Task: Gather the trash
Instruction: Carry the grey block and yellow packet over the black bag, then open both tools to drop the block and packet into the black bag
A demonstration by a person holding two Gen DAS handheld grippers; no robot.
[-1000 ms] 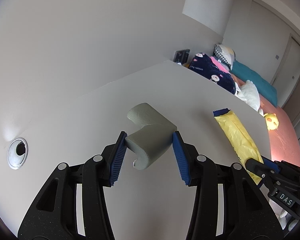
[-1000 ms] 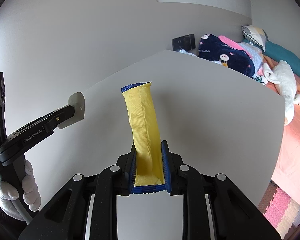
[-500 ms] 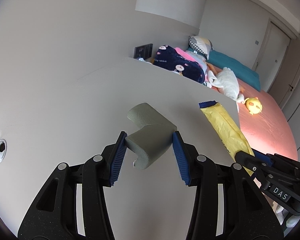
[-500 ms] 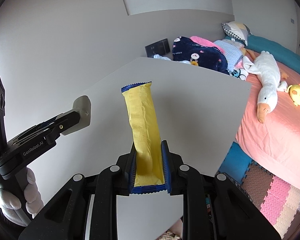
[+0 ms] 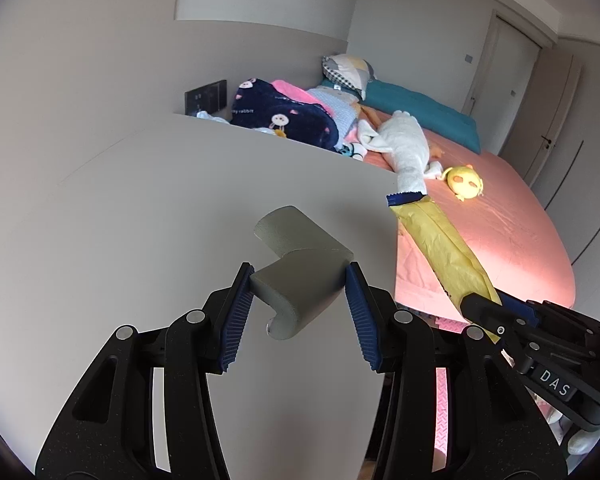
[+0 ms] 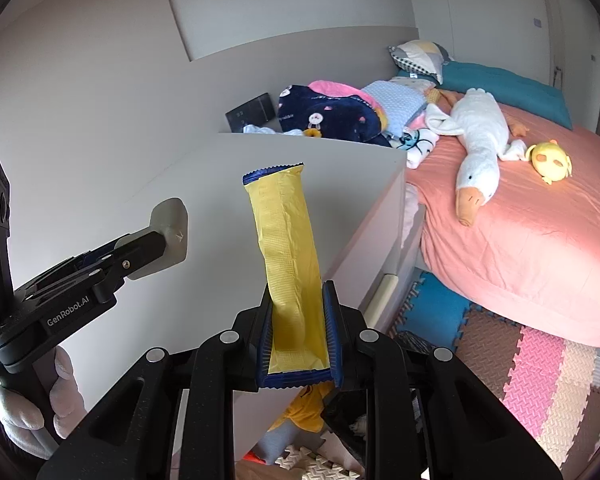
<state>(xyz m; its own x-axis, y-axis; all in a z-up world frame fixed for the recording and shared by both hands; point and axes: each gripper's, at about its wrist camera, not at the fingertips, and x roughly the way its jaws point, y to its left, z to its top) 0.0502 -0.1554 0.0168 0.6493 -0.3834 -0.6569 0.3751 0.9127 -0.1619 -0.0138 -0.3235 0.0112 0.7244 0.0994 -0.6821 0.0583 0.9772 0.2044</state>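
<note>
My left gripper is shut on a grey L-shaped foam corner piece and holds it above the white table. My right gripper is shut on a long yellow wrapper with blue ends that stands up out of its jaws. The wrapper also shows in the left wrist view, held by the right gripper at the right. The foam piece and the left gripper show in the right wrist view at the left, over the table.
The table's right edge drops to a floor of coloured foam mats. A pink bed carries a white goose plush, a yellow plush and bedding. Clutter, including something yellow, lies on the floor below my right gripper.
Both grippers have swung to the right with their loads still held. The table's hole has left the view, and the bed, table edge and floor mats have come into view.
</note>
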